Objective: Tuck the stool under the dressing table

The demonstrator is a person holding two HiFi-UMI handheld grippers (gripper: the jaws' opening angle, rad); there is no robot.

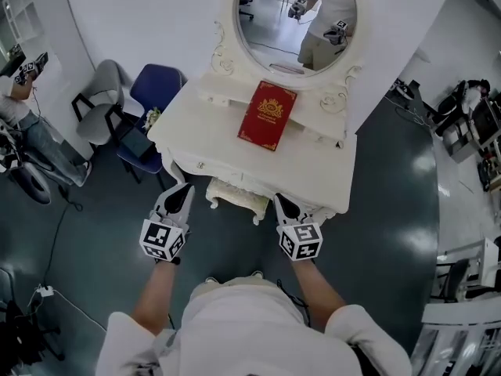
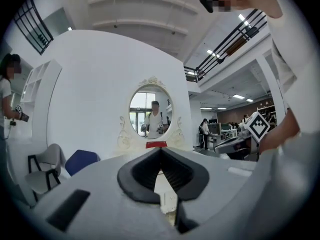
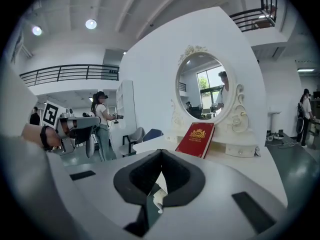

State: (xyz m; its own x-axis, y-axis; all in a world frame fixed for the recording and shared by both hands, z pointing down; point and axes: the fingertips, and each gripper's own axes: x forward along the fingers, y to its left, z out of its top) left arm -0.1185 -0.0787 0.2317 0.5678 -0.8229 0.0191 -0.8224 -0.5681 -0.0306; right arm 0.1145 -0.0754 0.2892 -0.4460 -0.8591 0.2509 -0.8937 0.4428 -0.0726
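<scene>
A cream dressing table (image 1: 313,171) with an oval mirror (image 1: 297,18) stands ahead of me, a red book (image 1: 268,114) leaning on its top. The cream stool (image 1: 235,198) sits under the table's front edge, only its near side showing. My left gripper (image 1: 182,193) hovers left of the stool and my right gripper (image 1: 282,204) right of it. Both are shut with nothing between the jaws, raised above the floor and apart from the stool. In the left gripper view the gripper (image 2: 161,151) points level at the mirror (image 2: 149,117). The right gripper (image 3: 161,153) faces the book (image 3: 196,139).
A grey chair (image 1: 102,104) and a blue chair (image 1: 149,108) stand left of the table. A person (image 1: 31,128) sits at the far left. Equipment racks (image 1: 470,131) line the right side. Dark floor (image 1: 391,233) lies around the table.
</scene>
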